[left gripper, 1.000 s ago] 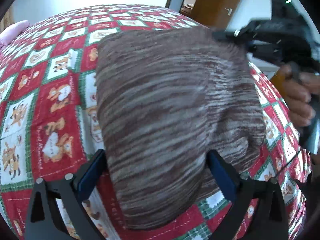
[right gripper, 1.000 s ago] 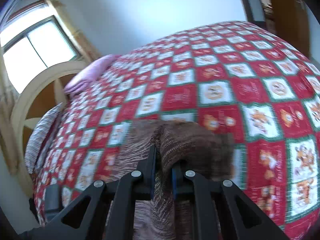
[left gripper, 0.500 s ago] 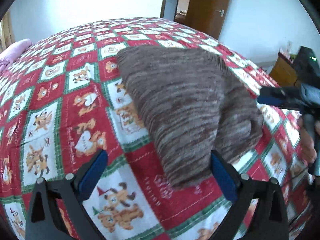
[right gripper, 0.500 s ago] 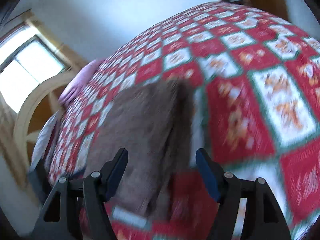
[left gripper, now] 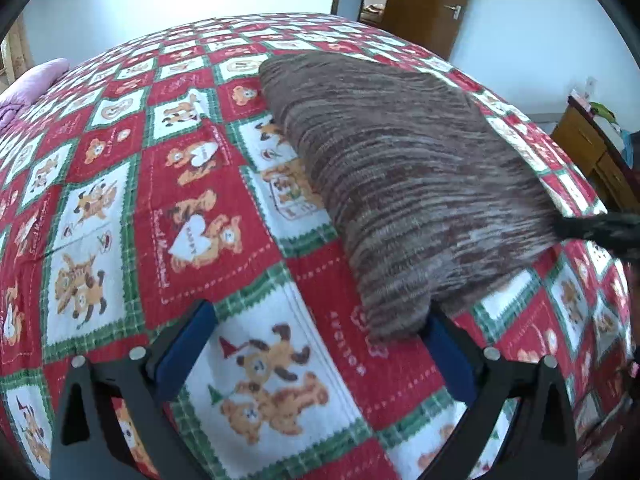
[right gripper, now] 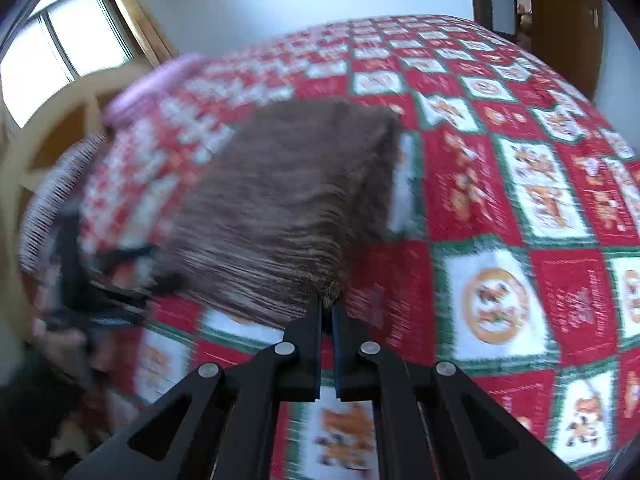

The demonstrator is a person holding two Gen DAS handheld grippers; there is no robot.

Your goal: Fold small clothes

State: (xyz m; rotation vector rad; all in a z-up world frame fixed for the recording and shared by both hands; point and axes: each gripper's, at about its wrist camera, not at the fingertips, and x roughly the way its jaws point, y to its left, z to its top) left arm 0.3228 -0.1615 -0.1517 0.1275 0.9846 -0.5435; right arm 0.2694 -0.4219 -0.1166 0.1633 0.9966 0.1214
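A folded brown striped knit garment (left gripper: 400, 176) lies on the red, white and green bear-print bedspread (left gripper: 192, 216). My left gripper (left gripper: 320, 332) is open and low over the bedspread; the garment's near corner sits just inside its right finger (left gripper: 448, 344). My right gripper (right gripper: 328, 308) is shut on the garment's near corner (right gripper: 330, 290). The garment also shows in the right wrist view (right gripper: 288, 200), blurred by motion. The right gripper's tip shows in the left wrist view (left gripper: 596, 230) at the garment's right edge.
A pink pillow (left gripper: 28, 88) lies at the bed's far left. A wooden door (left gripper: 432, 4) and a wooden cabinet (left gripper: 592, 152) stand beyond the bed on the right. A window (right gripper: 60, 48) and a wooden headboard (right gripper: 48, 136) are at the left in the right wrist view.
My right gripper was shut on the garment, opened half a second ago, and is now shut on its near corner. My left gripper has drawn back from around the garment and stays open.
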